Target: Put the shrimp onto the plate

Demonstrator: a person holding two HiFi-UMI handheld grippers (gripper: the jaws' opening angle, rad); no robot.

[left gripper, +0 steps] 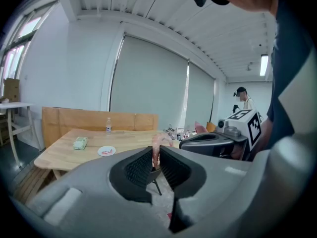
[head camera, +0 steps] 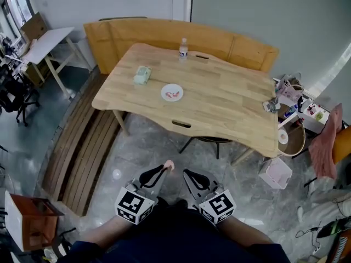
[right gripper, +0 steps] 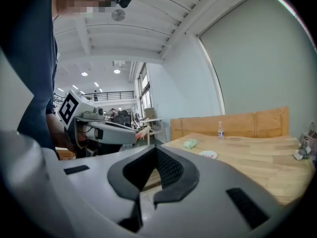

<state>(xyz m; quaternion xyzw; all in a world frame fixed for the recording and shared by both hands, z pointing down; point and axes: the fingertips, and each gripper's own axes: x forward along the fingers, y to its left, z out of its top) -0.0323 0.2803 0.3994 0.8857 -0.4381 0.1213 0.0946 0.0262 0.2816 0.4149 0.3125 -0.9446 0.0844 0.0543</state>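
Observation:
A pink shrimp (head camera: 169, 164) sticks out from the tips of my left gripper (head camera: 166, 167), which is shut on it low over the grey floor, well short of the table. In the left gripper view the shrimp (left gripper: 156, 149) stands upright between the ribbed pads. The white plate (head camera: 172, 92) lies near the middle of the wooden table (head camera: 230, 103) and holds some pink pieces. My right gripper (head camera: 187, 172) hangs beside the left one, shut and empty. The right gripper view shows the plate (right gripper: 208, 154) far ahead.
On the table are a green pack (head camera: 142, 74), a water bottle (head camera: 183, 47) at the far edge and small items (head camera: 271, 105) at the right end. A wooden bench (head camera: 164, 34) wraps the far side. A white bin (head camera: 276, 172) stands right of the table.

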